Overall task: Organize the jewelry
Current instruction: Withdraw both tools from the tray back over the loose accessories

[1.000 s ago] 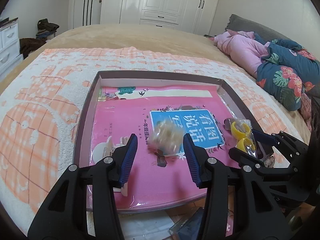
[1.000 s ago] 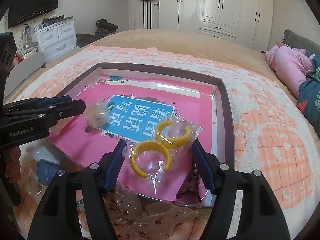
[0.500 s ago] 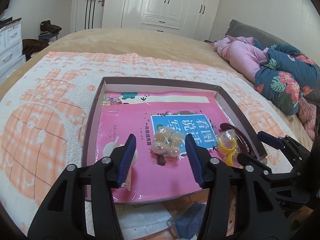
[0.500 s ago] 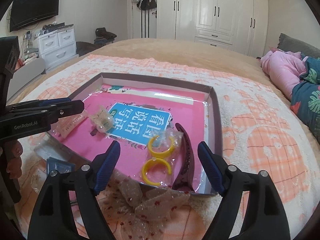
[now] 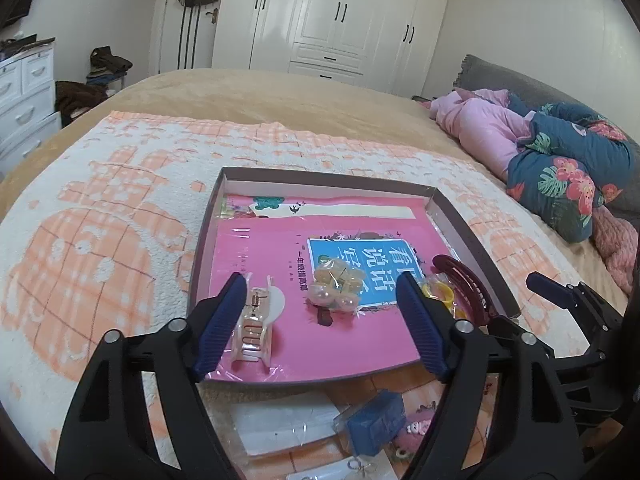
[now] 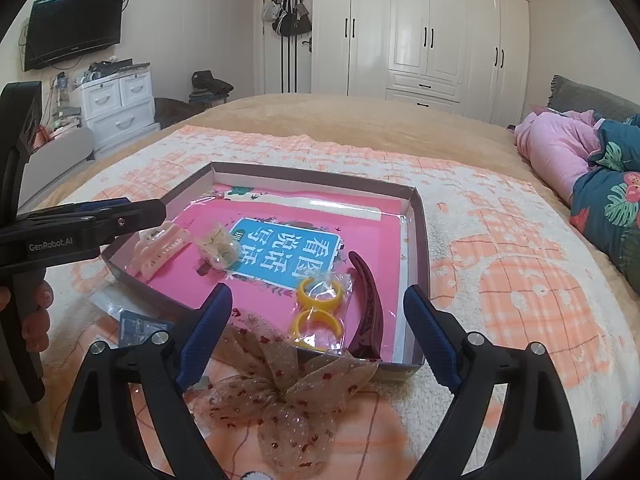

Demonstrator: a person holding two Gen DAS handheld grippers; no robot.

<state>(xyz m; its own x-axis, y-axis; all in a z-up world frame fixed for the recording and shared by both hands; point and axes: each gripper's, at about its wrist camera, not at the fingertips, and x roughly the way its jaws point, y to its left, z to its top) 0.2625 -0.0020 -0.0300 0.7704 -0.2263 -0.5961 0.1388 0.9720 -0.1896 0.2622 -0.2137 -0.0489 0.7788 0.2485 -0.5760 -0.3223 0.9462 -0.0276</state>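
Note:
A shallow brown box lies on the bed with a pink book inside. On the book lie a bagged pearl flower clip, a white claw clip, bagged yellow rings and a maroon hair clip. My left gripper is open and empty above the box's near edge. My right gripper is open and empty, over a sheer spotted bow outside the box.
Near the box's front edge lie a blue bagged item, a clear packet and a small pink charm. Pink and floral bedding is piled at the right. White drawers stand left of the bed.
Both grippers have pulled back and up from the box. The pearl flower clip and the yellow rings, between the open jaws a second ago, now lie on the book.

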